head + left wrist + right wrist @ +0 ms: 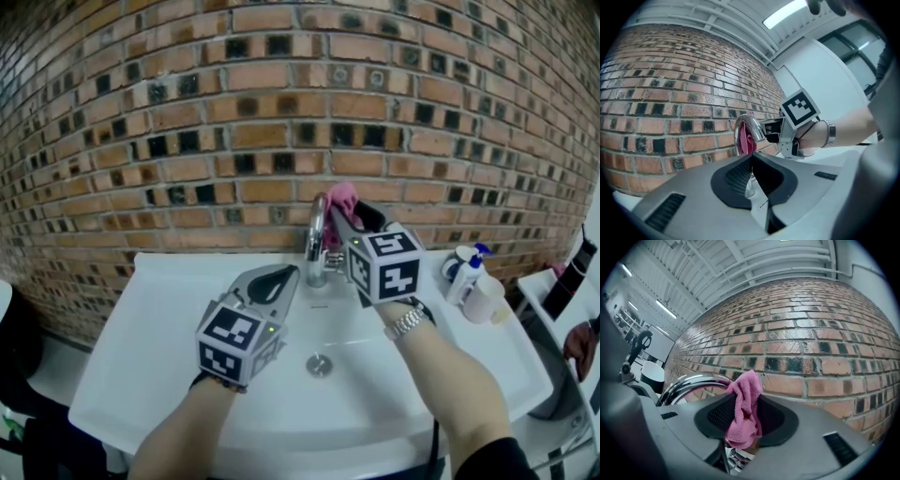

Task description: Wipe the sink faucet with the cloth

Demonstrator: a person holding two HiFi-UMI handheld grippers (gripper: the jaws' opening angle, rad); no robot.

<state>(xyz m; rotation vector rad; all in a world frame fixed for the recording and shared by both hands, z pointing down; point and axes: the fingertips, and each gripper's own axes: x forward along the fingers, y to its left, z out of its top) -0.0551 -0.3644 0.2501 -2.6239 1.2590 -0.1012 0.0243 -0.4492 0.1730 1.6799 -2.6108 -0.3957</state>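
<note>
A chrome curved faucet stands at the back of the white sink. My right gripper is shut on a pink cloth, which lies against the right side of the faucet's arch. From the right gripper view the cloth bulges out between the jaws, with the faucet just to its left. My left gripper hovers shut and holding nothing over the basin, left of the faucet's base. In the left gripper view the faucet and the cloth behind it sit straight ahead.
A brick wall rises right behind the sink. A pump bottle and a white cup stand on the sink's right ledge. The drain lies in the basin's middle. Dark items hang at the far right.
</note>
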